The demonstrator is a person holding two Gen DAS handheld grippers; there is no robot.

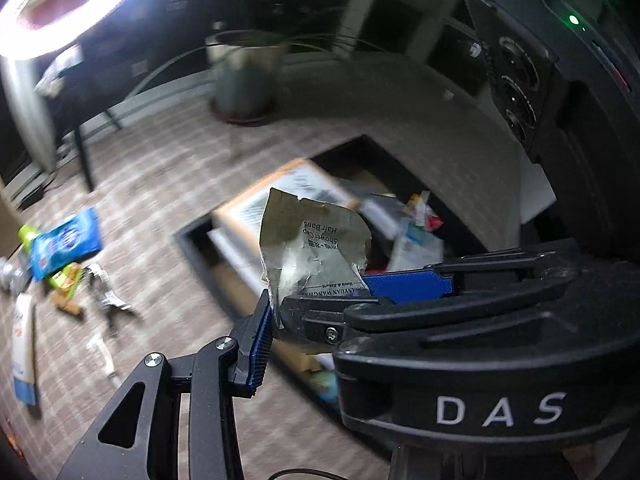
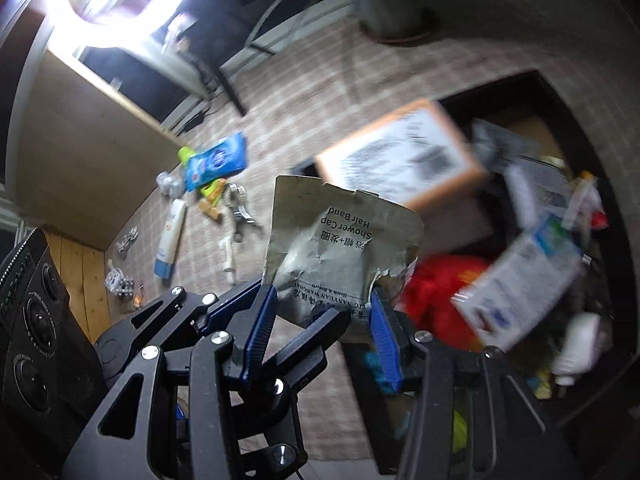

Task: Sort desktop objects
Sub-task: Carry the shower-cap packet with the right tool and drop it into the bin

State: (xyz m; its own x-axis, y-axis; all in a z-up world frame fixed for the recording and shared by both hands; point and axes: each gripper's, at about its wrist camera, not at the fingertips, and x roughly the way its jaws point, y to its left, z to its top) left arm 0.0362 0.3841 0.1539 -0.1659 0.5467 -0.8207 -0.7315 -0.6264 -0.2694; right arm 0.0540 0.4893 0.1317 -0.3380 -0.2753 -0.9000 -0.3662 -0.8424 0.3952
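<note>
A crumpled grey paper packet printed "Shower Cap Hair Band" [image 1: 312,248] is held up above a dark bin [image 1: 200,248] full of items. Both grippers meet at it. In the right wrist view the packet [image 2: 340,248] sits between the blue pads of my right gripper [image 2: 324,328], whose jaws stand apart around its lower edge. The other gripper's fingers [image 2: 236,304] come in from the left and pinch the packet's left bottom corner. In the left wrist view my left gripper [image 1: 280,312] grips that corner; its right finger is hidden behind the right gripper's body [image 1: 460,360].
On the checked tablecloth lie a blue wipes pack [image 2: 218,160], a green bottle [image 2: 188,156], a white tube [image 2: 172,236], a metal clip [image 2: 240,208] and small bits. The bin [image 2: 616,240] holds an orange-edged box [image 2: 404,152], a red bag and cartons. A plant pot [image 1: 244,76] stands behind.
</note>
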